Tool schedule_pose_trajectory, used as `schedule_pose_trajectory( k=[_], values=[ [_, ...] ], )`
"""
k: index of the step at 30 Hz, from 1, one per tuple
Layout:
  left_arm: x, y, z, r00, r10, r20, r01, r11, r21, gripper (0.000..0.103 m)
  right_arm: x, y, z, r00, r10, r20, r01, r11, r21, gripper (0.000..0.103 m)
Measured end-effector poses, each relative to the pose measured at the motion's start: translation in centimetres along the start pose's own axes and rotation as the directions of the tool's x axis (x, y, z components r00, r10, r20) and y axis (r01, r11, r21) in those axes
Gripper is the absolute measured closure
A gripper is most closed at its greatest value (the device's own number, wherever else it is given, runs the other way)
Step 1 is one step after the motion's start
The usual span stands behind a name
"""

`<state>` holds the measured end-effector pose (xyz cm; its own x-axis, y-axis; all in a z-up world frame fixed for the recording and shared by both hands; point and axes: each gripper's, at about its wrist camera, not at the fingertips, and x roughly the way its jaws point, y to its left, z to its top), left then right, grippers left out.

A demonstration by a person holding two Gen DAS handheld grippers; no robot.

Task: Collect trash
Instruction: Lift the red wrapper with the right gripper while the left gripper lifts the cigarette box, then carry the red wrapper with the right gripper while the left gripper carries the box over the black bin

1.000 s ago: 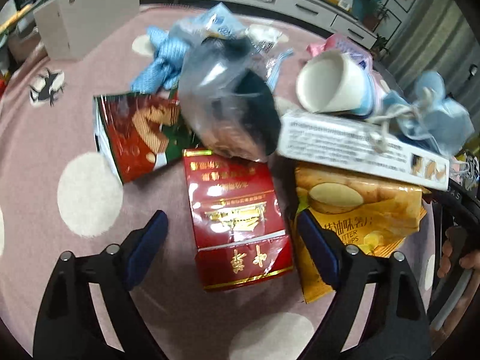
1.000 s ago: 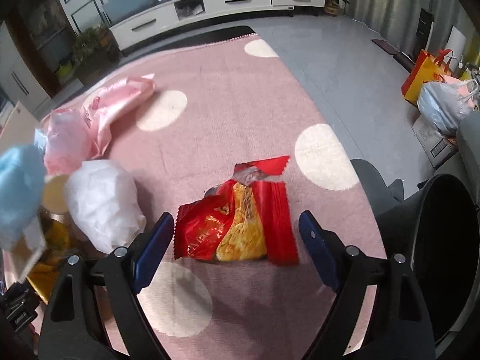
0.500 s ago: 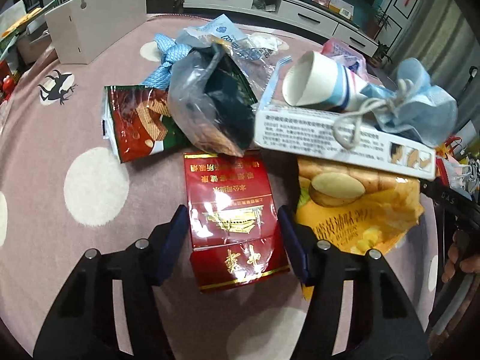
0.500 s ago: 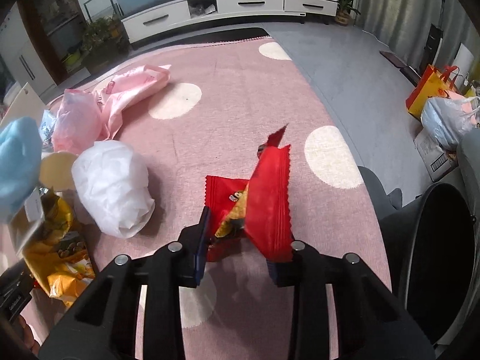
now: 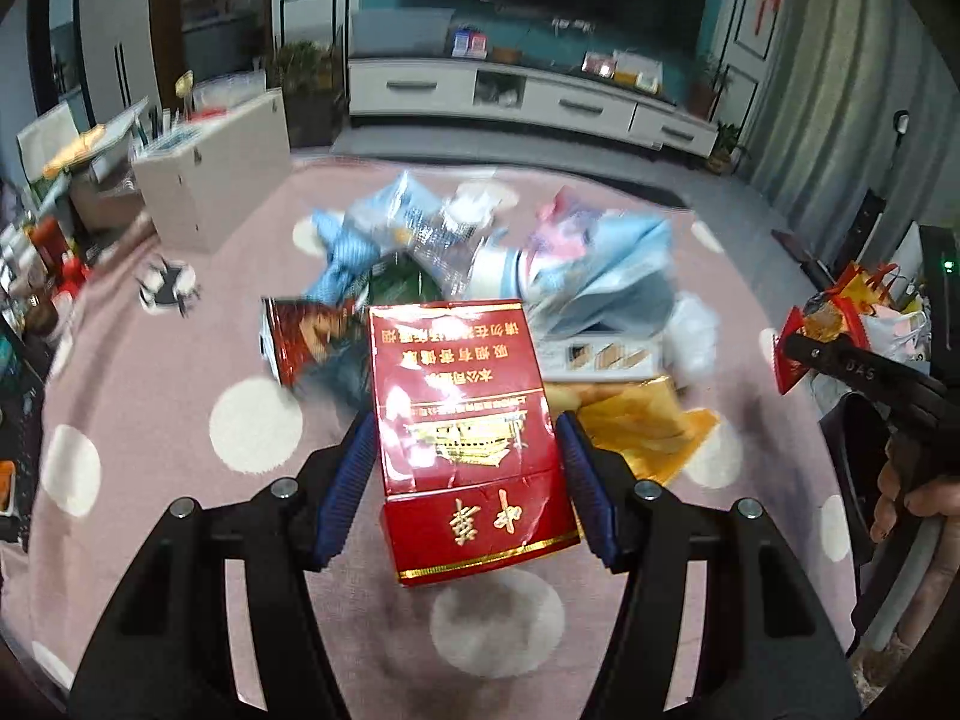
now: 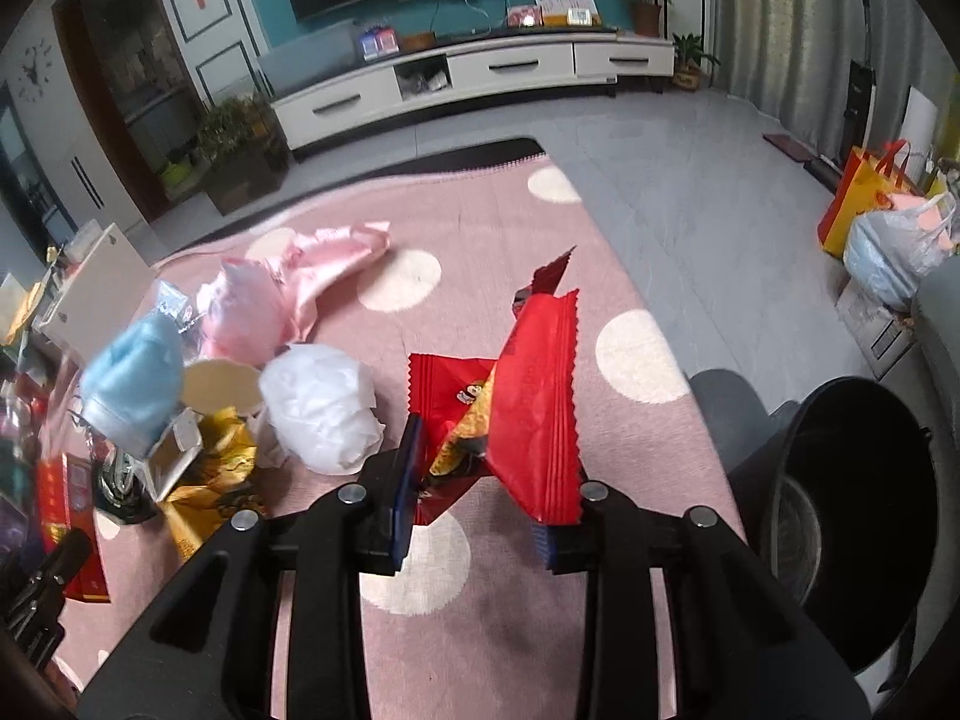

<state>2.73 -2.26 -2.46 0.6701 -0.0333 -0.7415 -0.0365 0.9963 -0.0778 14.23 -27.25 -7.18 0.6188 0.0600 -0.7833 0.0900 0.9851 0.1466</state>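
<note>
Red carton (image 5: 465, 420) sits clenched in left tongs (image 5: 465, 480), red wrapper (image 6: 516, 402) in right tongs (image 6: 480, 498).

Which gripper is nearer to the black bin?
Right. The right gripper, shut on a red wrapper, is beside the black bin; the left gripper, holding a red box, is further away by the trash pile.

Both grippers are matte black plastic. The left gripper (image 5: 468, 483) has two forked arms with long cut-out slots, silver round screws on top, and blue ribbed pads on its fingers (image 5: 347, 483). The right gripper (image 6: 477, 489) is built alike: black slotted arms, silver screws, dark blue pads. In the left view its black body bears pale lettering, and a bare-skinned hand (image 5: 912, 498) shows.
</note>
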Motion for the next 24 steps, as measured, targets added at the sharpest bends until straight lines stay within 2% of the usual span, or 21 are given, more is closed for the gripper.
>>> schedule_pose_trajectory(
  k=[5, 9, 12, 14, 19, 24],
  values=[
    [-3.4, -1.6, 0.6, 0.997, -0.039, 0.072, 0.038, 0.999, 0.027, 0.041, -3.3, -0.3, 0.4, 0.996, 0.011, 0.087, -0.010, 1.000, -0.003, 0.071],
    [-5.2, -4.6, 1.3, 0.990, -0.077, 0.119, 0.068, 0.994, 0.084, 0.041, -6.2, -1.4, 0.6, 0.988, 0.010, 0.154, -0.012, 1.000, 0.015, 0.071],
    [-6.4, -7.2, 1.3, 0.981, -0.090, 0.171, 0.068, 0.989, 0.131, 0.041, -8.9, -2.6, 0.7, 0.974, -0.038, 0.225, 0.033, 0.999, 0.024, 0.071],
    [-6.9, -9.3, 1.4, 0.975, -0.120, 0.188, 0.088, 0.982, 0.166, 0.041, -10.4, -3.7, 0.8, 0.966, -0.044, 0.253, 0.034, 0.998, 0.043, 0.071],
    [-7.0, -14.2, 1.6, 0.957, -0.220, 0.187, 0.182, 0.962, 0.202, 0.041, -13.6, -7.4, 0.6, 0.946, -0.095, 0.310, 0.063, 0.992, 0.112, 0.071],
    [-6.0, -19.5, 1.3, 0.940, -0.307, 0.152, 0.261, 0.929, 0.261, 0.041, -15.5, -12.3, -0.3, 0.929, -0.196, 0.315, 0.121, 0.963, 0.242, 0.071]
  ],
)
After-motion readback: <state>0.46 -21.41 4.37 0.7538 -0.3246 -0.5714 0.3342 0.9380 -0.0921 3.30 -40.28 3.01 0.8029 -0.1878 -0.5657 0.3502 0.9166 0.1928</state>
